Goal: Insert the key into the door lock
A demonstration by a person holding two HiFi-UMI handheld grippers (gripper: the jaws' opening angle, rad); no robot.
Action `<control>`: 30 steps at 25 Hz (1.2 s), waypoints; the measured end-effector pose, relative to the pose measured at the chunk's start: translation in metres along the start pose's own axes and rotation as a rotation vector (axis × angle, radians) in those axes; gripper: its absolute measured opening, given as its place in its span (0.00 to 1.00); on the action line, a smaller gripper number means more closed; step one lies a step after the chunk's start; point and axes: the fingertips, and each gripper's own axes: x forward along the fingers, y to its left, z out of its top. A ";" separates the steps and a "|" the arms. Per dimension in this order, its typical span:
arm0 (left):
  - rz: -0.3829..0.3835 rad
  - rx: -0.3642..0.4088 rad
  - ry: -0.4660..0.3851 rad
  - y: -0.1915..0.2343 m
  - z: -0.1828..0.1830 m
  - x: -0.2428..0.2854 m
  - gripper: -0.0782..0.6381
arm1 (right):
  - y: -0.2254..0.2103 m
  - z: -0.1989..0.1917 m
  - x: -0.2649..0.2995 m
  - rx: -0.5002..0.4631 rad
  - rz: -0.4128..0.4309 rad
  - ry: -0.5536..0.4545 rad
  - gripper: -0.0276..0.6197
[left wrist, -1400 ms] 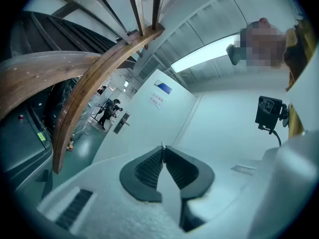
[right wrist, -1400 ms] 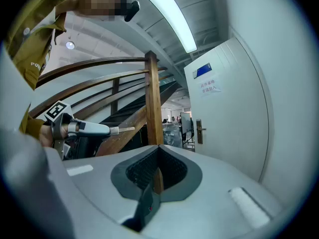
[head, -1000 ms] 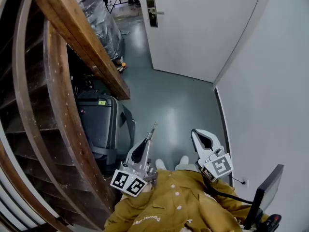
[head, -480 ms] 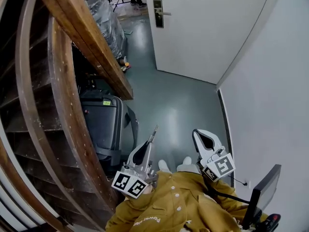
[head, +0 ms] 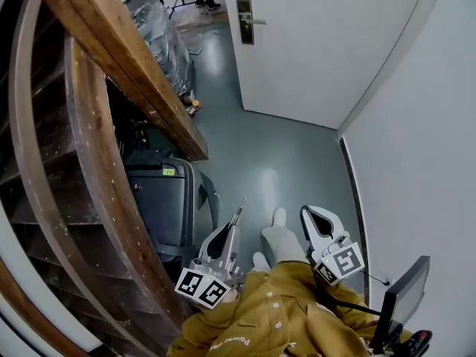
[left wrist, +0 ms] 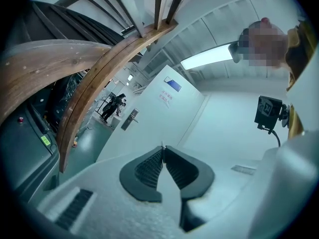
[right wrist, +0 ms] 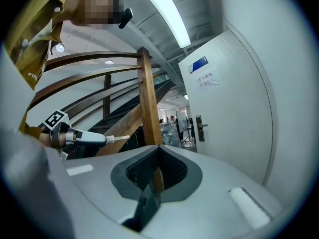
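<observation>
Two grippers: your left gripper (head: 233, 227) pinches the key (head: 239, 210); your right gripper (head: 311, 214) has its jaws pressed together on nothing.
Key position: it sticks out past the left jaw tips, aimed roughly at the door (head: 327, 43) and well apart from the lock (head: 244, 10).
Lock position: a narrow metal plate with a lever handle (head: 257, 22), at the door's left edge in the head view. The keyhole is too small to make out.
Key handling: judge it light, stiff, thin and slippery. It may twist between the ribbed pads (left wrist: 149, 167) if it meets the keyhole at an angle.
Where to hold: grip the head firmly and leave the blade free.
Surfaces: the door is smooth, white and flat; the floor (head: 275, 155) is glossy grey-green; the stair rail (head: 126, 73) is curved, worn brown wood.
</observation>
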 end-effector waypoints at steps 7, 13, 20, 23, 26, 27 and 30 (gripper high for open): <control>0.007 -0.023 0.002 0.049 0.023 0.087 0.14 | -0.070 0.010 0.083 -0.008 0.011 -0.013 0.05; 0.014 -0.019 0.005 0.081 0.072 0.205 0.14 | -0.154 0.051 0.167 -0.024 0.038 -0.029 0.05; 0.025 -0.034 0.003 0.102 0.102 0.305 0.14 | -0.231 0.085 0.233 -0.047 0.063 -0.028 0.05; 0.034 -0.068 0.003 0.116 0.108 0.332 0.14 | -0.251 0.091 0.255 -0.041 0.062 -0.013 0.05; 0.037 -0.091 0.007 0.132 0.115 0.358 0.14 | -0.265 0.094 0.277 -0.033 0.060 -0.001 0.05; 0.033 -0.095 0.007 0.137 0.119 0.368 0.14 | -0.271 0.094 0.286 -0.035 0.060 0.005 0.05; 0.025 -0.100 0.010 0.158 0.131 0.398 0.14 | -0.287 0.098 0.317 -0.041 0.055 0.013 0.05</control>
